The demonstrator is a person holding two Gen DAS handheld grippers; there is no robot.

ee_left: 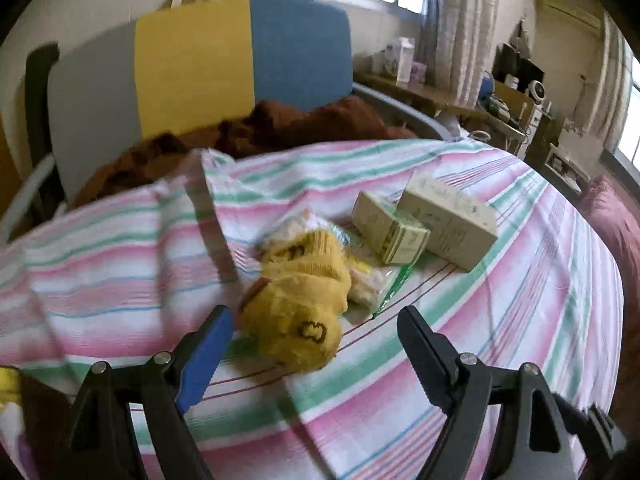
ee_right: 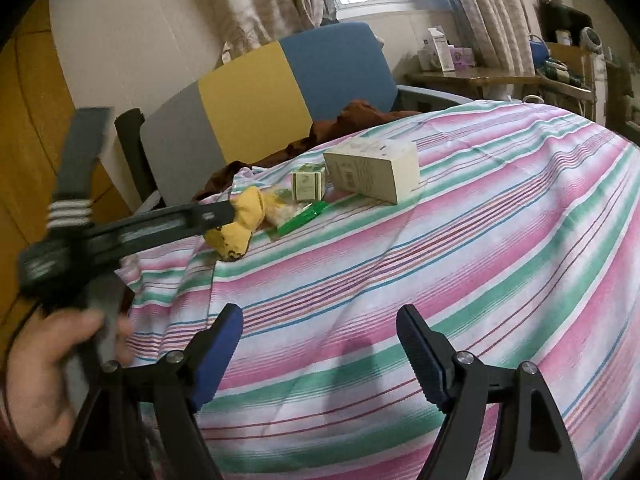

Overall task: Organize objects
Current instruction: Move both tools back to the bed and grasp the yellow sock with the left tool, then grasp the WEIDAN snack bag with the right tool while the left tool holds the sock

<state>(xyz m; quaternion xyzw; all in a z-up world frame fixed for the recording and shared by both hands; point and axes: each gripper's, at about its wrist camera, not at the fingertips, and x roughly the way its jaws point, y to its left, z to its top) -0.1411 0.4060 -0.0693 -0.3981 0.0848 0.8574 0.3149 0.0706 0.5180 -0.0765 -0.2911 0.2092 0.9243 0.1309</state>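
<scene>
A bundle of yellow socks (ee_left: 296, 320) lies on the striped bed sheet (ee_left: 500, 320). My left gripper (ee_left: 314, 314) is open, its tips on either side of the socks' near end, and the pads do not press on them. Behind the socks are a clear packet with a green edge (ee_left: 372, 288), a small green-and-beige box (ee_left: 392, 232) and a larger beige box (ee_left: 452, 224). My right gripper (ee_right: 320, 320) stands open over bare sheet (ee_right: 440, 260), well short of the socks (ee_right: 240, 220), the small box (ee_right: 307, 185) and the large box (ee_right: 372, 172).
A hand (ee_right: 48, 360) holds the left gripper's body at the left of the right wrist view. A brown blanket (ee_left: 304, 124) lies before a grey, yellow and blue headboard (ee_left: 192, 72). A cluttered desk (ee_left: 432, 92) stands beyond the bed, below a window.
</scene>
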